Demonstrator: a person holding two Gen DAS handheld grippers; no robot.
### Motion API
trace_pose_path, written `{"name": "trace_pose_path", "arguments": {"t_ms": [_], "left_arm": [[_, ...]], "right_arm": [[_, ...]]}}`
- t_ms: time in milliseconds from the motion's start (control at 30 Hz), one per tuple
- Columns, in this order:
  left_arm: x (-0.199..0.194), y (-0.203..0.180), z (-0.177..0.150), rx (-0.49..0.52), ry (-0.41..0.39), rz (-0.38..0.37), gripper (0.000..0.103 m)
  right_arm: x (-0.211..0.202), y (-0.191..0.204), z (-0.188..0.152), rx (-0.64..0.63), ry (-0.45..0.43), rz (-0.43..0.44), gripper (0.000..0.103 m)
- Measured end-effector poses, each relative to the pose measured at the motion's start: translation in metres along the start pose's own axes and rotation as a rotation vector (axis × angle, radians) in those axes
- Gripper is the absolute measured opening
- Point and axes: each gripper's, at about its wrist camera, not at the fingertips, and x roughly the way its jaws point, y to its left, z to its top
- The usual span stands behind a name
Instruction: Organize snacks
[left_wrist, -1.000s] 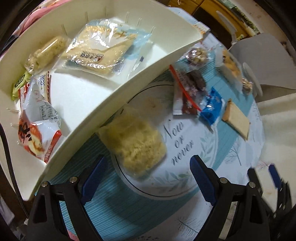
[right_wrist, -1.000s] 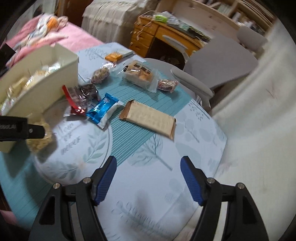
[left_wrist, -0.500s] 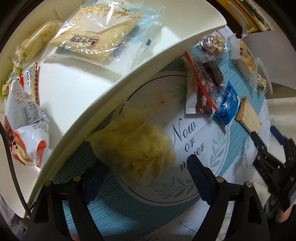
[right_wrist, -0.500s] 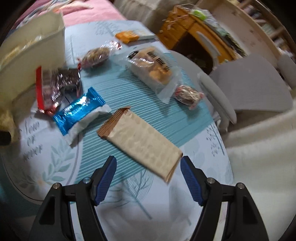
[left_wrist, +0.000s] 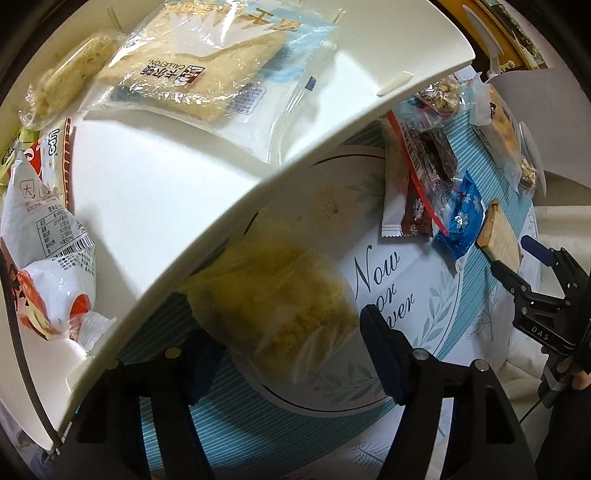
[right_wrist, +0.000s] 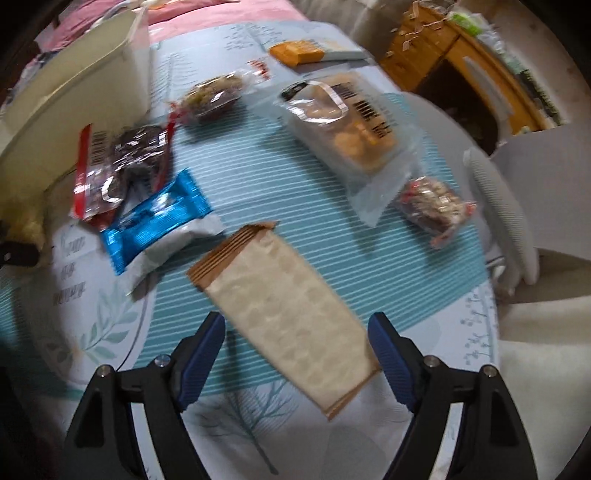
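Holding several packets already, the cream bin (left_wrist: 207, 206) carries a clear-wrapped sandwich (left_wrist: 199, 74) printed "CALLETON", a white-and-red pouch (left_wrist: 48, 258) and a pale crumbly bar (left_wrist: 62, 92). "Now or never" is written on the tablecloth (left_wrist: 406, 325).

The left gripper (left_wrist: 291, 350) points steeply down beside the bin wall, its jaws closing around a clear bag of yellow crumbly snack (left_wrist: 280, 306); whether the pads press it yet cannot be told.

The right gripper (right_wrist: 295, 350) also points down, jaws opening and spread astride the near end of a tan wafer pack (right_wrist: 288, 314) lying flat on the cloth, just beside a blue wrapper (right_wrist: 155, 221).
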Motion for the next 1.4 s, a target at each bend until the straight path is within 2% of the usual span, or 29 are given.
{"name": "trace_pose_path", "arguments": {"t_ms": [67,167,267,433,500,633,767,833,1067,1267,1400], "left_arm": [[-0.003,0.004,-0.001,0.008,-0.002,0.003,0.069],[-0.004,0.004,-0.004,0.012,-0.003,0.003,0.069],[-0.004,0.001,-0.004,0.014,-0.002,0.002,0.069],[-0.003,0.001,-0.004,0.010,0.000,0.002,0.069],[-0.004,0.002,-0.003,0.007,0.001,0.008,0.063],[-0.006,0.006,-0.003,-0.004,-0.001,0.019,0.057],[-0.008,0.009,-0.003,-0.002,-0.005,0.011,0.044],[-0.009,0.012,-0.003,-0.004,-0.008,0.010,0.042],[-0.014,0.024,-0.017,-0.008,0.038,0.006,0.038],[-0.025,0.025,-0.041,0.038,0.055,-0.010,0.037],[-0.037,0.026,-0.058,0.079,0.056,-0.029,0.037]], "right_arm": [[0.003,0.001,0.000,-0.021,0.015,0.022,0.083],[0.012,0.003,0.001,-0.055,0.043,-0.001,0.085],[0.014,0.000,0.005,-0.036,0.031,0.017,0.088],[0.018,-0.010,0.009,0.058,0.030,0.071,0.088],[0.019,-0.013,0.008,0.119,0.025,0.104,0.088],[0.018,-0.019,0.002,0.204,0.003,0.094,0.083],[0.010,-0.014,-0.015,0.345,-0.029,0.061,0.072],[0.005,-0.005,-0.026,0.412,-0.037,0.044,0.066],[-0.009,0.029,-0.062,0.560,-0.059,0.018,0.062],[-0.027,0.068,-0.107,0.742,-0.061,0.105,0.058],[-0.039,0.098,-0.136,0.798,-0.047,0.165,0.058]]}}
